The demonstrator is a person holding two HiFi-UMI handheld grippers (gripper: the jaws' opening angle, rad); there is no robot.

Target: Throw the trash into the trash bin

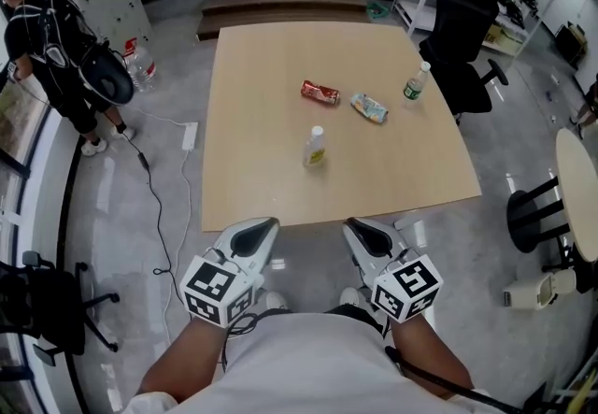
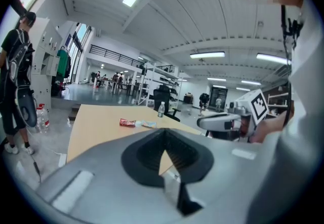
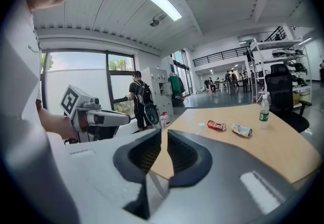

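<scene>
- The left gripper [image 1: 257, 233] and right gripper [image 1: 366, 235] hang side by side in front of the person's white shirt [image 1: 308, 356], at the near edge of the wooden table [image 1: 252, 178].
- In its own view the left gripper's tips meet and are clenched on nothing. The right gripper's jaws stand a narrow slit apart, also empty.
- The trash lies well beyond both grippers: a small upright bottle with a yellow label [image 1: 315, 148] is nearest. A crushed red can [image 1: 320, 92] and a crumpled pale-blue packet [image 1: 369, 107] lie further back, close beside each other.
- A green-labelled water bottle [image 1: 416, 83] stands at the far right edge.
- The can and the packet are probably light and thin-walled. They should yield under the pads and may skid on the smooth top, so a grip across the narrow middle suits them.
- The small bottle looks stiff but easy to tip, so its body below the cap is the safer hold.
- No trash bin can be made out.
</scene>
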